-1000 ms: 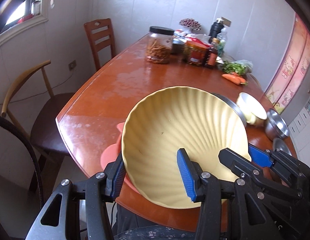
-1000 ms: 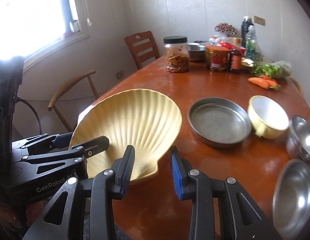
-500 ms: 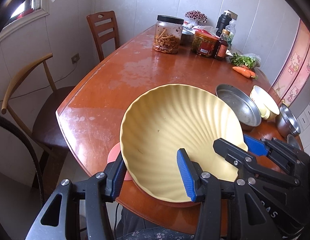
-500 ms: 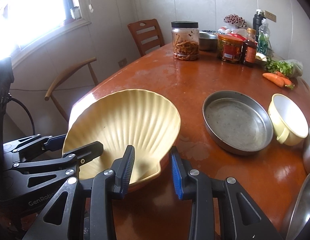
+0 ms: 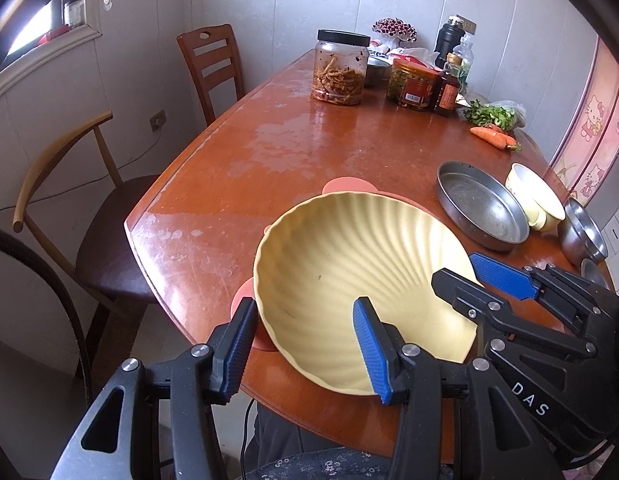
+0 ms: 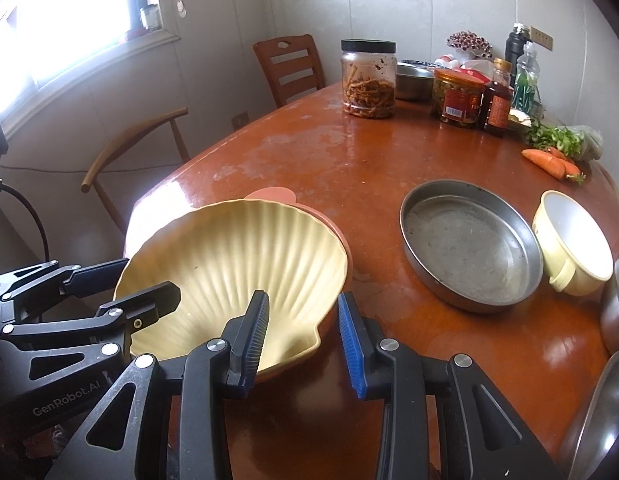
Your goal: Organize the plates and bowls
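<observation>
A yellow shell-shaped plate (image 5: 349, 260) (image 6: 237, 248) lies on a pink plate (image 5: 343, 185) (image 6: 271, 193) near the table's front corner. Only the pink plate's ears and rim show around it. My left gripper (image 5: 303, 308) (image 6: 149, 276) is shut on the yellow plate's left rim, one finger inside the dish and one outside. My right gripper (image 6: 303, 298) (image 5: 455, 268) clamps the plate's narrow hinge end, its left finger inside and its right finger outside the corner.
To the right stand a round metal pan (image 6: 469, 240), a cream cup (image 6: 573, 236) and steel bowls (image 6: 617, 300). Jars (image 6: 367, 80), bottles and carrots (image 6: 549, 162) fill the far end. Two chairs (image 5: 61, 184) stand along the table's left edge.
Both grippers came down with the yellow plate. It was tilted up off the table a second ago and now lies nearly flat on the pink plate. Both grips look unchanged.
</observation>
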